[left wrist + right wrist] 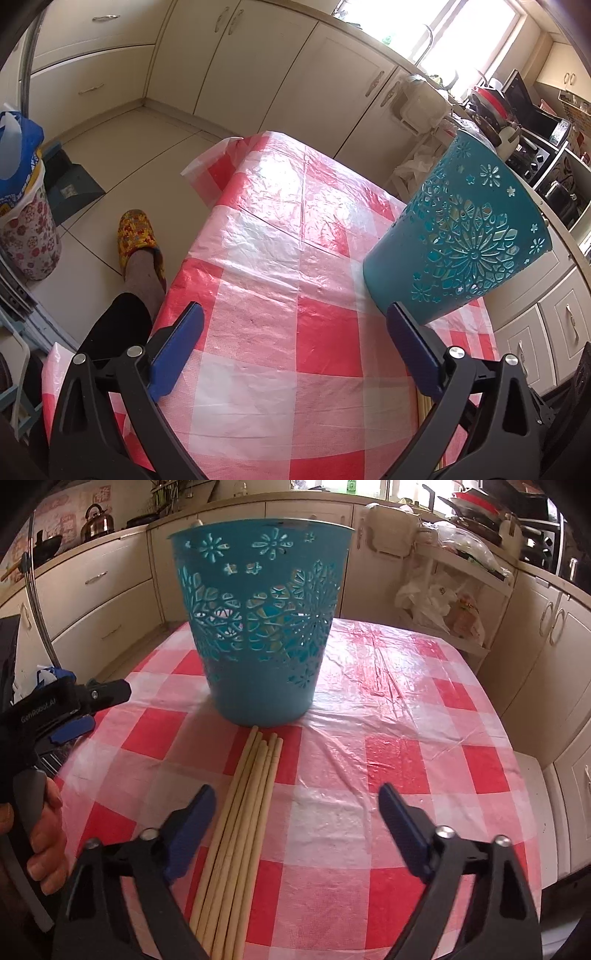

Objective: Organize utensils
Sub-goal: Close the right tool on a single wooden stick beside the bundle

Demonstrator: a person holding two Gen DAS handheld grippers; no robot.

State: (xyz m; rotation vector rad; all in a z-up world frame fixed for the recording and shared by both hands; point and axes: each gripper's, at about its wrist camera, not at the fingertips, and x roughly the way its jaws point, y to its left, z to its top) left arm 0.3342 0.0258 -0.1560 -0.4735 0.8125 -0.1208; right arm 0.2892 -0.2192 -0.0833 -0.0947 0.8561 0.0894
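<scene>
A teal cut-out basket (258, 627) stands upright on the red-and-white checked tablecloth (406, 760). Several pale wooden chopsticks (243, 830) lie in a bundle on the cloth, their tips just short of the basket's base. My right gripper (297, 797) is open above the near ends of the chopsticks, which lie close to its left finger; the pads touch nothing. My left gripper (295, 332) is open and empty over bare cloth, with the basket (458, 236) just beyond its right finger. In the right wrist view the left gripper (110, 707) sits at the table's left edge, held by a hand (44, 834).
A person's leg in a yellow slipper (136, 236) stands on the floor by the table's left side. A floral bin (26, 236) is farther left. Cream cabinets (258, 66) line the room, and a white rack with plastic bags (443, 598) stands behind the table.
</scene>
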